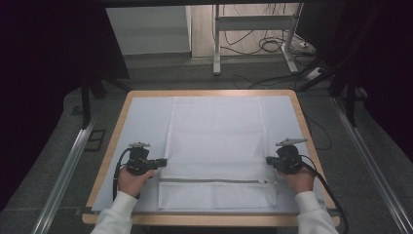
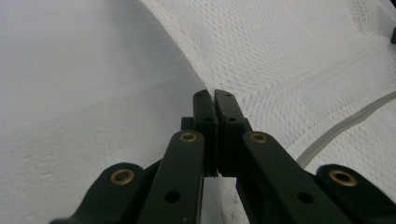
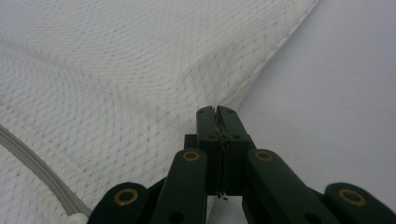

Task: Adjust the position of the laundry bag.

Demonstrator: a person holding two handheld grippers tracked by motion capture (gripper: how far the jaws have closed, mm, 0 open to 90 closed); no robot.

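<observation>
The tabletop point(image 1: 122, 122), wood-edged under a pale sheet, carries a white mesh laundry bag point(image 1: 214, 141) lying flat down its middle, reaching from near the far edge to the near edge, its grey zipper point(image 1: 214, 181) running crosswise close to the near edge. The left tool point(image 1: 161, 162) is clamped on the bag's left side edge just beyond the zipper; the right tool point(image 1: 269, 161) is clamped on the right side edge opposite (both jaw pairs meet on the mesh hem). I judge this the gripping step before a fold: next, both tools should lift evenly and carry the near part toward the far edge. No brand, label or writing is legible.
</observation>
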